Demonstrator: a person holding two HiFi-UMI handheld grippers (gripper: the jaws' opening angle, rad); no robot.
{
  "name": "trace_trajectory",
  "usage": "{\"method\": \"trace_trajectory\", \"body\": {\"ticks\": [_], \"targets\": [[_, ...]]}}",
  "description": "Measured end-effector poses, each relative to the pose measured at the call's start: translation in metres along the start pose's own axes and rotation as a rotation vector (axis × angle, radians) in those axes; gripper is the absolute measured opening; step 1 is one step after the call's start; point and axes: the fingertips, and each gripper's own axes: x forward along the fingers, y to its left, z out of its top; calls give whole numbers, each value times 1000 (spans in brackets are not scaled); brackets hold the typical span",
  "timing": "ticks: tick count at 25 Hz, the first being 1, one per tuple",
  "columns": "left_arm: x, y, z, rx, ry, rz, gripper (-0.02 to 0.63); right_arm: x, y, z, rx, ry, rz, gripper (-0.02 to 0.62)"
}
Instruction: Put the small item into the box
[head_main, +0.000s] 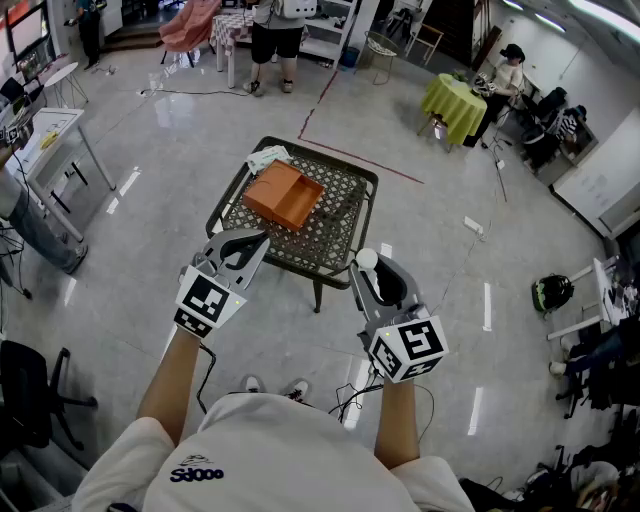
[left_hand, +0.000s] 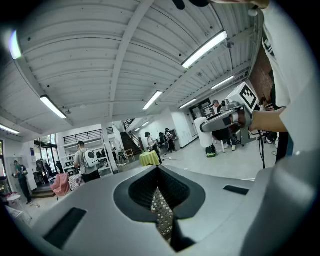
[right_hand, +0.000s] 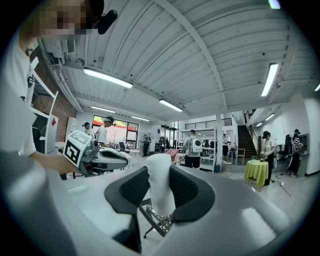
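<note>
I'm gripping small item (right_hand: 161, 182) in right gripper (head_main: 371, 276) | left gripper (head_main: 258, 240) clenched, empty | next: centring over box (head_main: 284, 195) ahead, releasing low.

orange box (head_main: 284, 195) on mesh table (head_main: 343, 222), right hand-held gripper (head_main: 369, 271) gripping white item (head_main: 367, 258)

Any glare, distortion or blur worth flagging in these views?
Head view: sharp, edges bowed, strip-light glare on the glossy floor. Left gripper view: strong fisheye, dark round vignette, ceiling lights blown out. Right gripper view: same vignette; the white item between the jaws is crisp and evenly lit.
</note>
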Motion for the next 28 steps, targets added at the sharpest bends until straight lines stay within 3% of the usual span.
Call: {"method": "trace_trajectory", "body": {"ticks": [11, 28], "targets": [[13, -9, -1, -7, 26, 12, 3, 0, -15, -6, 29, 2, 37, 132], [21, -17, -4, -27, 74, 125, 3, -3, -49, -17, 1, 23, 125, 132]]}}
